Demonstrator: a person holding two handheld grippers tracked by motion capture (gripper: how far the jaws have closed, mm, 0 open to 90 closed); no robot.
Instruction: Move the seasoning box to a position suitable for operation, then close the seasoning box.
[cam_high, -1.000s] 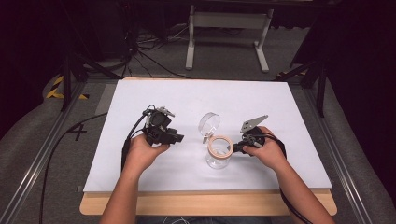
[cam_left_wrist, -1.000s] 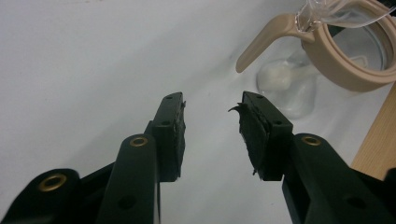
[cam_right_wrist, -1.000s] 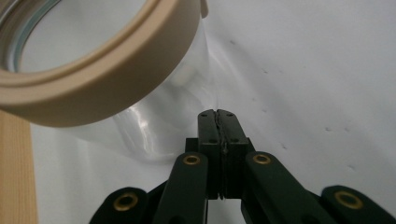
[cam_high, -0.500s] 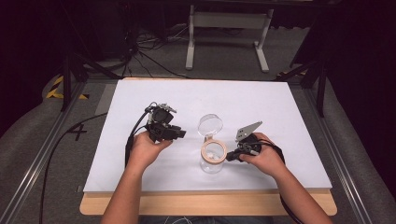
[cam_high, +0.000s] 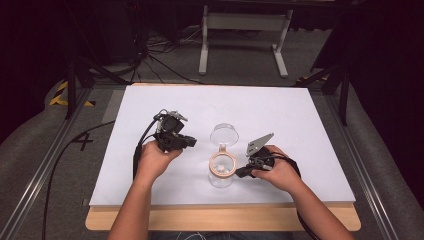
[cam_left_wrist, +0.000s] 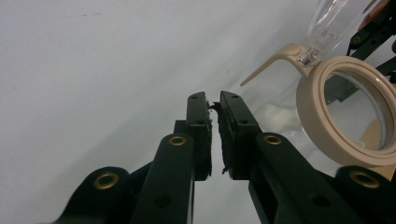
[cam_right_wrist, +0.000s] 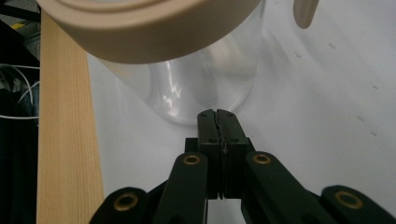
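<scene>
A: Where is the clear jar (cam_high: 221, 172)?
B: On the white table (cam_high: 300, 120), between the claws. Right claw (cam_high: 240, 173) pressed together, empty, at its base; left claw (cam_high: 192, 142) nearly closed, apart.

A clear glass jar (cam_high: 221, 175) with a tan-rimmed lid (cam_high: 222, 164) stands upright, open.

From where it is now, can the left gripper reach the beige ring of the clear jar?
Probably yes. The left gripper has bare white table between it and the beige ring. Its jaws stand almost shut, so they must open first.
</scene>
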